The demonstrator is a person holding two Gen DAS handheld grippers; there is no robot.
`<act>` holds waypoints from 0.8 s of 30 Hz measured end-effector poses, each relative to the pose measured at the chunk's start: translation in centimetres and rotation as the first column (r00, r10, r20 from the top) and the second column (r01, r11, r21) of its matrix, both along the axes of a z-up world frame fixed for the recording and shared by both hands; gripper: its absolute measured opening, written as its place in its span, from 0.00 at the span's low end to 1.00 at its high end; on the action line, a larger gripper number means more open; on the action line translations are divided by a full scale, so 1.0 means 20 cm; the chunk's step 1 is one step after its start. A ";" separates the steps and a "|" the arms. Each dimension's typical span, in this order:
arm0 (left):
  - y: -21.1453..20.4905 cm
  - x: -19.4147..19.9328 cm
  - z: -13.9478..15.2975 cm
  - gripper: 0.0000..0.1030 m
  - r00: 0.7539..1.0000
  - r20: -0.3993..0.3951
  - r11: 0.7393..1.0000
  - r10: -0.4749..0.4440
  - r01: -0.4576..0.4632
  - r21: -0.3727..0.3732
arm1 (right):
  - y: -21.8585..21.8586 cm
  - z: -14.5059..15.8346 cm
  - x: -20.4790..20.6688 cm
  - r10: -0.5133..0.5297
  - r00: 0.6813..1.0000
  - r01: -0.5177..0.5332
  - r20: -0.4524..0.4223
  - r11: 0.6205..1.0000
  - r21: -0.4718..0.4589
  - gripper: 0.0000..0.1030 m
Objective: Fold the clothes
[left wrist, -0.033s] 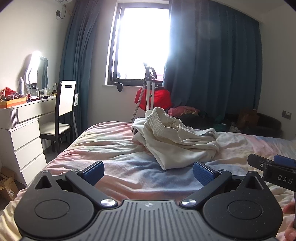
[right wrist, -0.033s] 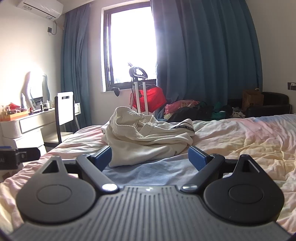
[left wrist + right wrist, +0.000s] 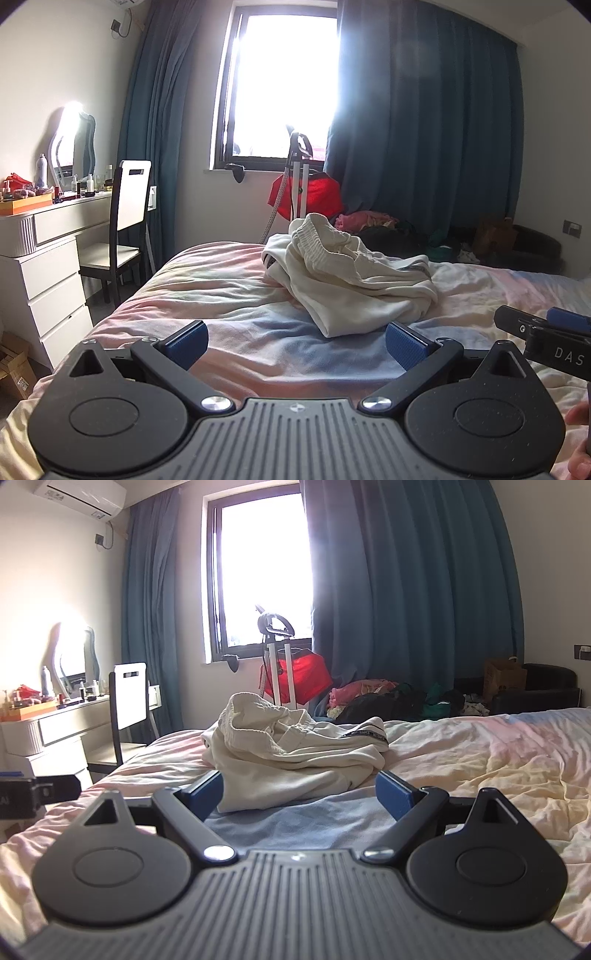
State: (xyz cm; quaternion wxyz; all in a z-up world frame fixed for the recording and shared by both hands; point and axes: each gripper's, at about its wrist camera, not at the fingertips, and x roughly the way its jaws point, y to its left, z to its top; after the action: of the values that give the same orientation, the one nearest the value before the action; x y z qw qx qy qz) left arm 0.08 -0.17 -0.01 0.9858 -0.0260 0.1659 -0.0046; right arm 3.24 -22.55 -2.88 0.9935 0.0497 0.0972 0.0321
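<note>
A crumpled cream garment with an elastic waistband (image 3: 347, 280) lies in a heap on the bed (image 3: 207, 288), toward its far edge below the window (image 3: 284, 85), on pastel-patched bedding. The left gripper (image 3: 295, 345) hovers over the near part of the bed with its blue-padded fingers (image 3: 186, 341) wide apart, holding nothing. The right gripper (image 3: 300, 792) is likewise spread, its fingers (image 3: 393, 792) framing the garment's near edge without touching it. A white dresser (image 3: 51, 273) and chair (image 3: 125, 221) stand beside the bed's left edge.
</note>
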 end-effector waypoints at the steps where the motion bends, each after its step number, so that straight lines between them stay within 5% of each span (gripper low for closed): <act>1: -0.01 0.00 0.00 1.00 1.000 0.000 1.000 0.000 0.000 0.003 | 0.00 0.00 0.00 0.002 1.000 -0.002 0.000 1.000 0.000 0.88; 24: -0.04 -0.04 -0.02 1.00 1.000 0.010 0.999 0.006 -0.006 0.033 | 0.01 0.00 -0.02 0.009 1.000 -0.008 0.025 0.999 -0.039 0.88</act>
State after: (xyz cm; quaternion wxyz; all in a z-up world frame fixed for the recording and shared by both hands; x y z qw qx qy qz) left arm -0.70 -0.89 -0.33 0.9869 -0.0101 0.1608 0.0010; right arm 2.91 -22.33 -2.90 0.9953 0.0294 0.0856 0.0349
